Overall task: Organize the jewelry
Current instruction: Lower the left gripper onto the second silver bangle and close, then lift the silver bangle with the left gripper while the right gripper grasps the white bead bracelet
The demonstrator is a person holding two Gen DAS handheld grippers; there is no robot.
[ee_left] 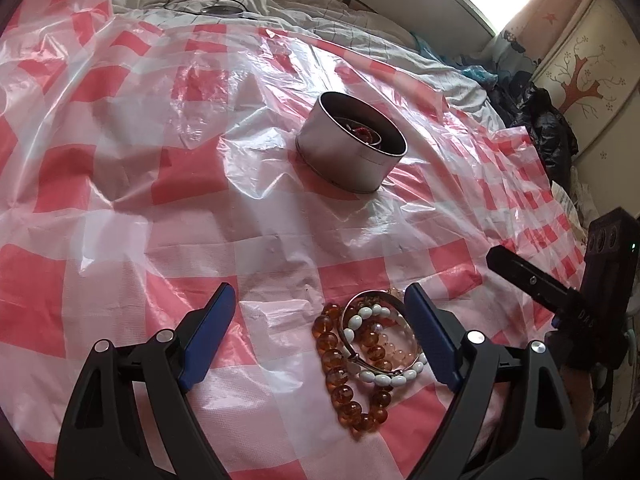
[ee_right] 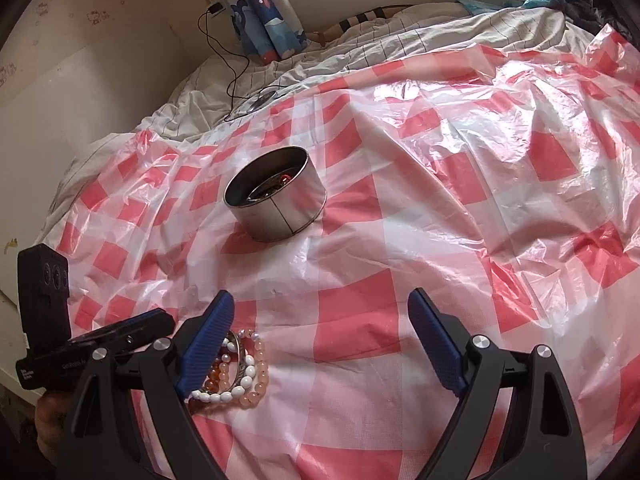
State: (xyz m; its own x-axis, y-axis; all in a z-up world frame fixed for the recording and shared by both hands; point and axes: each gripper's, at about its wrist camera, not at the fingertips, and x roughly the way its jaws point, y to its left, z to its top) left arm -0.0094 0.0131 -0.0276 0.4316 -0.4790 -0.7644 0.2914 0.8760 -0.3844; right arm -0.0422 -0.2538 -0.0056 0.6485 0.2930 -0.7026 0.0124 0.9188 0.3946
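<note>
A round metal tin (ee_left: 352, 142) stands open on the red-and-white checked plastic sheet (ee_left: 140, 208), with dark red jewelry inside; it also shows in the right wrist view (ee_right: 276, 196). A pile of bracelets lies near me: amber beads (ee_left: 340, 376), a white bead bracelet (ee_left: 376, 376), a silver bangle (ee_left: 376, 300) and pale pink beads (ee_right: 258, 376). My left gripper (ee_left: 320, 312) is open and empty, its right finger beside the pile. My right gripper (ee_right: 320, 320) is open and empty, its left finger over the pile's edge (ee_right: 224, 372).
The sheet covers a bed with white bedding (ee_right: 360, 48) beyond it. A black cable (ee_right: 228, 76) and a round disc (ee_left: 222, 10) lie on the bedding. Dark clothes (ee_left: 548, 120) are heaped at the right. A wall (ee_right: 100, 40) stands at the left.
</note>
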